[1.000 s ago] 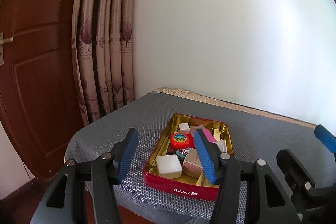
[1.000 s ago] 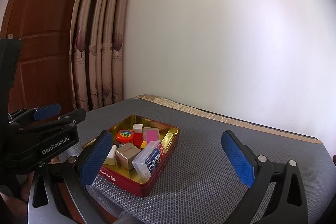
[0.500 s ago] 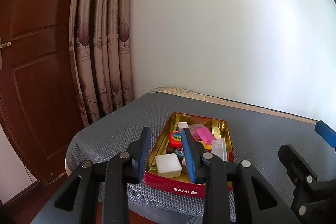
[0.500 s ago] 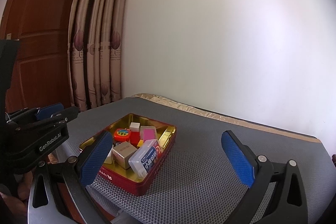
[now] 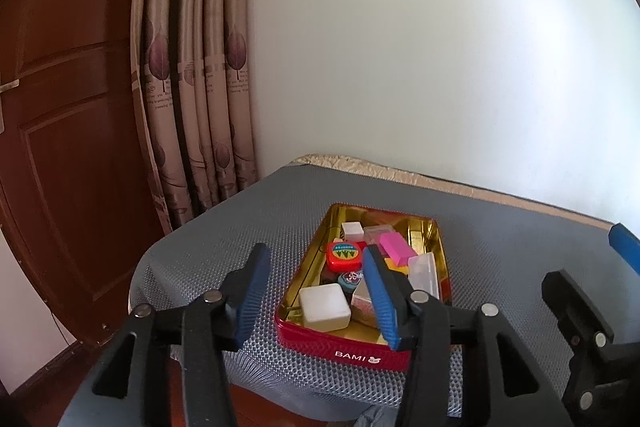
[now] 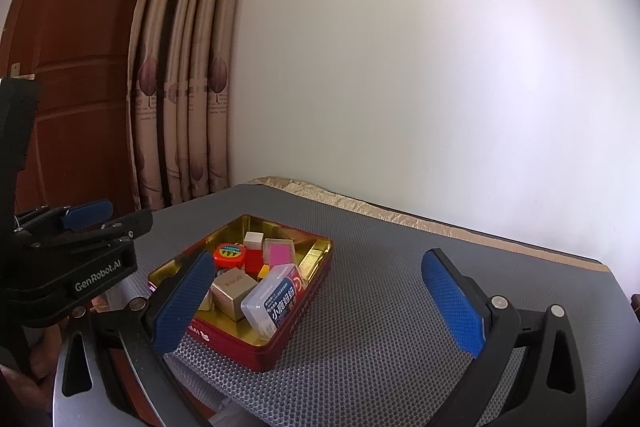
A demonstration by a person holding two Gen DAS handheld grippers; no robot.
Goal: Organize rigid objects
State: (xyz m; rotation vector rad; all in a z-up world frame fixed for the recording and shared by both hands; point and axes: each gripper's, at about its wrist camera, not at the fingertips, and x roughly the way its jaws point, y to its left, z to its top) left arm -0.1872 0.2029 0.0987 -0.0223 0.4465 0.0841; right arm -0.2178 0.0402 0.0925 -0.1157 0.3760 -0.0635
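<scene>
A red tin (image 5: 352,349) (image 6: 256,349) with a gold inside sits on the grey mesh mat, holding several small items: a white square box (image 5: 324,307), a round red case (image 5: 344,255) (image 6: 229,253), a pink block (image 5: 397,246) (image 6: 280,253), a clear box with blue print (image 6: 276,297) and a tan cube (image 6: 233,290). My left gripper (image 5: 316,293) hovers before the tin's near left corner, its jaws opening with nothing between them. My right gripper (image 6: 320,299) stands wide open over the mat, its left finger in front of the tin.
The mat-covered table (image 6: 380,327) stands against a white wall, with its near-left edge close to the tin. A patterned curtain (image 5: 192,87) and a wooden door (image 5: 60,107) are at the left. The left gripper's body (image 6: 72,267) fills the left of the right wrist view.
The left gripper's jaws narrowed and then spread again. The right gripper stayed wide open and barely moved.
</scene>
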